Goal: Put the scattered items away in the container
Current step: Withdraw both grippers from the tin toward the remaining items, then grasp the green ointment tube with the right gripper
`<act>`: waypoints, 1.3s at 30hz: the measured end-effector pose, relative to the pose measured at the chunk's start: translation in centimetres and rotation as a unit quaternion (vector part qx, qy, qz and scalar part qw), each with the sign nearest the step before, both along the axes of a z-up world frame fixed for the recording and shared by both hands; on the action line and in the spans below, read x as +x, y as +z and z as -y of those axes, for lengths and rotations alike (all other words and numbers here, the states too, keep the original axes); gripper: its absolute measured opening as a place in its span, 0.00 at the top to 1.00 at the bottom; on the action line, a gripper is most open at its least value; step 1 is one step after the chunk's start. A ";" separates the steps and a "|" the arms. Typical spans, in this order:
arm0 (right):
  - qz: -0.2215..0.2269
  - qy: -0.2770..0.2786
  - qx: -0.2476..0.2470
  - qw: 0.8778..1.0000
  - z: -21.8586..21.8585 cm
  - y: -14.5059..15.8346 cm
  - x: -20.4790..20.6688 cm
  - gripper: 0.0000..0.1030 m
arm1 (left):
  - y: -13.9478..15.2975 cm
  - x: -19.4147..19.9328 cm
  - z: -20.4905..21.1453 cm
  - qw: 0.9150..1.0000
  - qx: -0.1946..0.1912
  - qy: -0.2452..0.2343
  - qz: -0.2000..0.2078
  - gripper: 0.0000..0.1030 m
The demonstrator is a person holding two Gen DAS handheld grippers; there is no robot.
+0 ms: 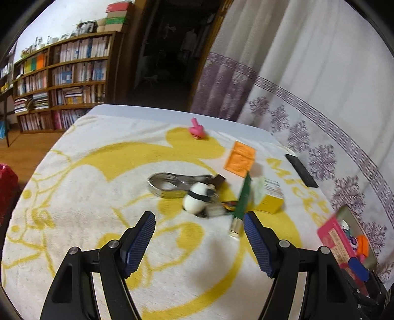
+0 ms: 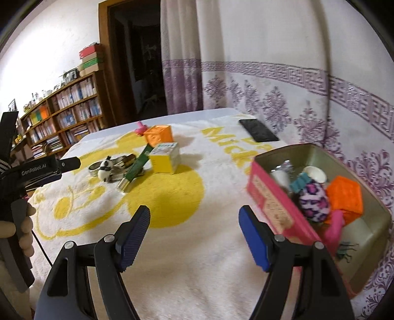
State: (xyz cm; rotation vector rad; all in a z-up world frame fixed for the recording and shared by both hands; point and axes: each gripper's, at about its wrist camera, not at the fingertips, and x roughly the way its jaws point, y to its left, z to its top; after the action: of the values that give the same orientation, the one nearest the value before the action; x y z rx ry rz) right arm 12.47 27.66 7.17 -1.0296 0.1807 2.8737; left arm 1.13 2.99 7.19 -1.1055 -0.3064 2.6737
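Both tongs — left (image 1: pixel 199 219), right (image 2: pixel 194 213) — gape wide, holding nothing.

I look across a table (image 1: pixel 138 109) draped in a white towel (image 1: pixel 98 172) with a yellow print. Behind it on the left stands a wooden bookcase (image 1: pixel 64 81) packed with books, with boxes (image 1: pixel 117 17) stacked on top. A dark open doorway (image 1: pixel 170 49) sits beside it. White curtains (image 1: pixel 307 61) with purple patterned bands hang along the right. The wall (image 2: pixel 56 49) is pale and the floor (image 1: pixel 27 145) is wood.
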 end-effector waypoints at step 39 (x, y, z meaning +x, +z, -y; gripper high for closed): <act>0.130 0.105 -0.059 0.984 8.4 -5.5 -18.1 0.62 | -4.8 -2.5 3.2 0.998 -0.005 0.038 0.048 0.27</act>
State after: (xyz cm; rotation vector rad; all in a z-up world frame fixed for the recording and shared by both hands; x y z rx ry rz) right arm -5.64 19.25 1.65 -1.5182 0.2393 2.8992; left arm -1.41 -0.24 2.38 -1.2510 -0.3592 2.6959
